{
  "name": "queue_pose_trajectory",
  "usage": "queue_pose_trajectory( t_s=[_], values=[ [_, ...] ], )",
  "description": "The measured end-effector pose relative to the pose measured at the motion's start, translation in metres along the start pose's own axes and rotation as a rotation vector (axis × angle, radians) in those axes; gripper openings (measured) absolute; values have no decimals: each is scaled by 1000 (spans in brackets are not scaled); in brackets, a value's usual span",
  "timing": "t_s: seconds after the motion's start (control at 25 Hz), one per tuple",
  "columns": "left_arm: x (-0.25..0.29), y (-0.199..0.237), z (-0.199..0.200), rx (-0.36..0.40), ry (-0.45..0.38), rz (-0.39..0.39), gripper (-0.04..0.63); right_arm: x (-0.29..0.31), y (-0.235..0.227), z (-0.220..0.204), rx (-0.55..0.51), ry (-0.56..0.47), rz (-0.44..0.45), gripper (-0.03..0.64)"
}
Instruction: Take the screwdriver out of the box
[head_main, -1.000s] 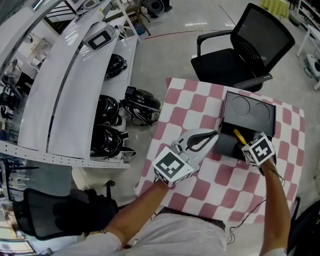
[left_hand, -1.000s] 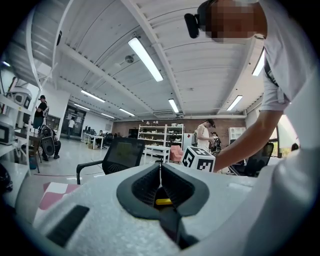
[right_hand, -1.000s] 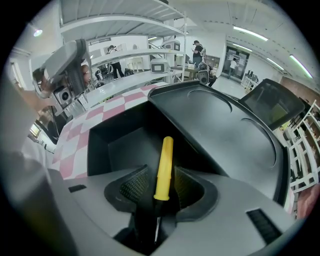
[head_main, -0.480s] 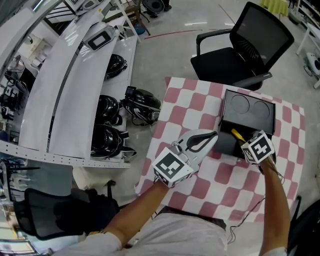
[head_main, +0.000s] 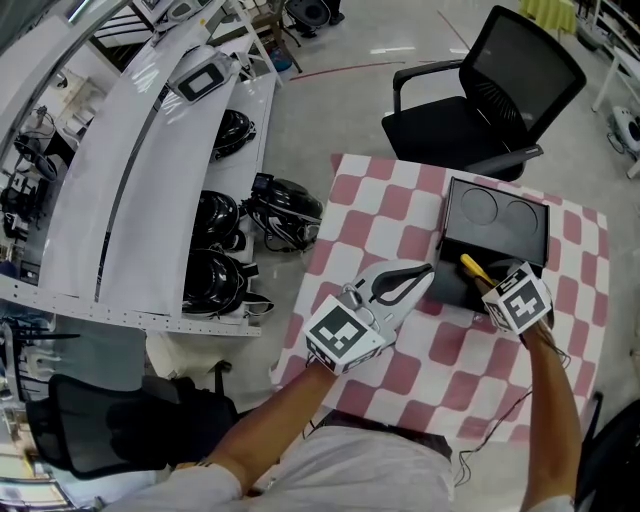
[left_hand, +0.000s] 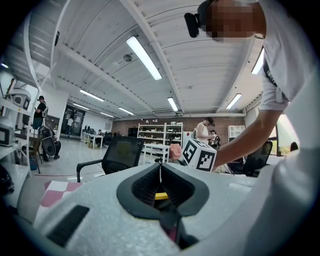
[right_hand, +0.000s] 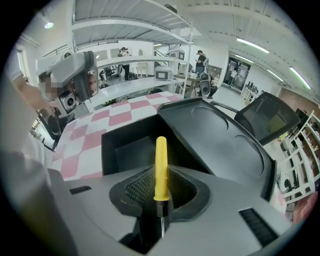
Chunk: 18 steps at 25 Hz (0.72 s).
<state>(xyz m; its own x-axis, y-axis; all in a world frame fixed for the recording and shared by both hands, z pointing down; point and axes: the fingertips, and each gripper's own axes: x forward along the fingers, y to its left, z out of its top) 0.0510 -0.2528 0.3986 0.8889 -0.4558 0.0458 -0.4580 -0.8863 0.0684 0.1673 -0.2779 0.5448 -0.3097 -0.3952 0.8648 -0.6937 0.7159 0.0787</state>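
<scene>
A black box (head_main: 455, 292) with its lid (head_main: 497, 215) swung open behind it stands on the pink-and-white checked table (head_main: 370, 215). My right gripper (head_main: 487, 283) points steeply down over the box's front compartment (right_hand: 127, 155). Its jaws are closing, and the screwdriver's yellow handle (right_hand: 160, 167) stands pinched between the pads, its thin metal shaft running back toward the camera. From the head view the handle (head_main: 471, 266) pokes out beside the marker cube. My left gripper (head_main: 428, 270) is shut, level, its tips by the box's left wall; in its own view the left gripper (left_hand: 160, 170) holds nothing.
A black office chair (head_main: 500, 90) stands beyond the table's far edge. White curved shelving (head_main: 130, 170) with several black headsets (head_main: 215, 215) runs along the left. A thin cable (head_main: 500, 425) trails over the table's near right corner. People stand in the room's background.
The right gripper's jaws have come together on the yellow handle, and the handle has tipped slightly up and left. The left gripper has stayed put.
</scene>
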Motion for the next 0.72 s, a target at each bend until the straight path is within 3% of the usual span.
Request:
queue_pose_trajectory(
  t_s=[0.32, 0.72],
  values=[
    [0, -7, 9, 16, -13, -11, 20, -43, 9, 27, -22, -126, -7, 72],
    [-5, -24, 43, 39, -78, -41, 20, -126, 31, 75, 35, -456, -55, 72]
  ],
)
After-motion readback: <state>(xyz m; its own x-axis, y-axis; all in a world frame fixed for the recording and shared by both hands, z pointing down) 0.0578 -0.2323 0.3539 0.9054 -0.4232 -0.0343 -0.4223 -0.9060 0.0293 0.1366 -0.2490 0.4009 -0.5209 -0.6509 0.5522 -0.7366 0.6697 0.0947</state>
